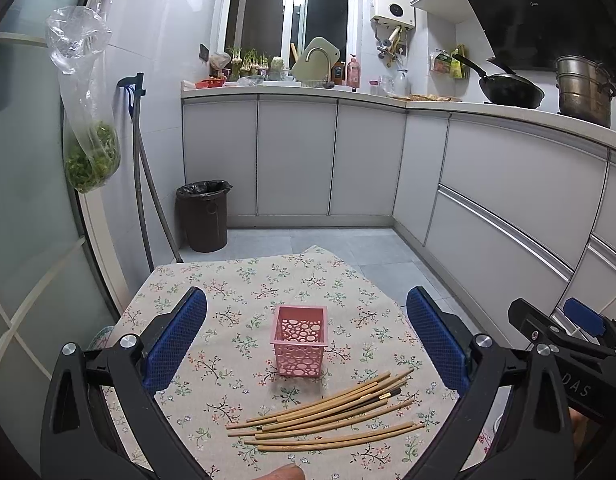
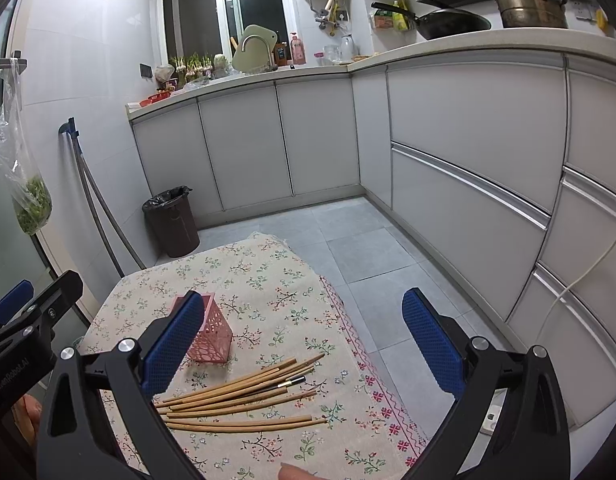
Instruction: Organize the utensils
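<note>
A pink perforated utensil holder [image 1: 300, 340] stands upright and empty on a small table with a floral cloth [image 1: 248, 280]. Several bamboo chopsticks [image 1: 332, 416] lie in a loose pile in front of it. My left gripper [image 1: 306, 340] is open and empty, held above the table on the near side of the holder. In the right wrist view the holder [image 2: 212, 336] sits just behind the left finger and the chopsticks [image 2: 244, 400] lie below. My right gripper [image 2: 298, 340] is open and empty above the table's right part. The right gripper's body also shows in the left wrist view [image 1: 568, 340].
A dark trash bin [image 1: 204, 216] stands on the tile floor beyond the table. Grey cabinets [image 1: 488, 200] run along the back and right. A bag of greens [image 1: 93, 156] hangs on the left wall. The cloth's right edge [image 2: 372, 368] drops to the floor.
</note>
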The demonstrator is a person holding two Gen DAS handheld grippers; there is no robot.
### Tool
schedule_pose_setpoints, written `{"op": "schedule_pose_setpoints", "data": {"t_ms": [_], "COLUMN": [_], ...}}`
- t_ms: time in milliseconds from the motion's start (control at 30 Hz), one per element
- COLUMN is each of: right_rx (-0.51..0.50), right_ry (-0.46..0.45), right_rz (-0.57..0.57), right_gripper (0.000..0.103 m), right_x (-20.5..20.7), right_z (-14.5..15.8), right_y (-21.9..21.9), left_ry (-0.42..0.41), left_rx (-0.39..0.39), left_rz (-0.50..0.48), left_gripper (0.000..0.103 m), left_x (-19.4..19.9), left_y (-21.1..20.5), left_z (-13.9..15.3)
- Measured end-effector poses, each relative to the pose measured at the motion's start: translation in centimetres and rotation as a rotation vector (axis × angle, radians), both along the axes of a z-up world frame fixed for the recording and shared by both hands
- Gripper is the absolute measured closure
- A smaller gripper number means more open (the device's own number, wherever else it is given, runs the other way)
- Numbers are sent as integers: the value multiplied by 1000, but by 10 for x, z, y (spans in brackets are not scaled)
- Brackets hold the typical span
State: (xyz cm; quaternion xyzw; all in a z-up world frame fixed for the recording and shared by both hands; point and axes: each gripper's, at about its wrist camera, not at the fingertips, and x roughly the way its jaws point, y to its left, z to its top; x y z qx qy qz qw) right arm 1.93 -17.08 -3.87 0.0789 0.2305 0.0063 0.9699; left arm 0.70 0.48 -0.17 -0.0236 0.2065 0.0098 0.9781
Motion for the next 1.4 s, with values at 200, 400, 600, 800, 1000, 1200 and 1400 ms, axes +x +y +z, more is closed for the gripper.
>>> {"op": "schedule_pose_setpoints", "data": {"t_ms": [200,400,600,800,1000,1200,1400], "right_rx": [-3,-4,-3,-2,-3,-3,-2], "right_ry": [0,2,5,9,13,15,16], "right_rz": [1,0,1,1,3,4,3], "right_gripper": [7,7,7,7,7,7,7], "right_x": [0,0,0,0,0,2,1], "right_z": [0,-2,-4,-4,-4,-4,-5], "right_y": [0,1,2,3,4,5,5], "left_ry": [2,6,18,22,22,23,25], "left_rx": [-6,-7,-9,-7,-10,-8,-8], "left_rz": [2,8,7,7,8,7,9], "left_gripper": [7,7,7,7,7,7,7], "left_x": [1,3,5,7,8,7,7], "left_y": [2,3,3,2,2,3,3], "left_z": [-1,-3,-7,-8,-9,-8,-9]}}
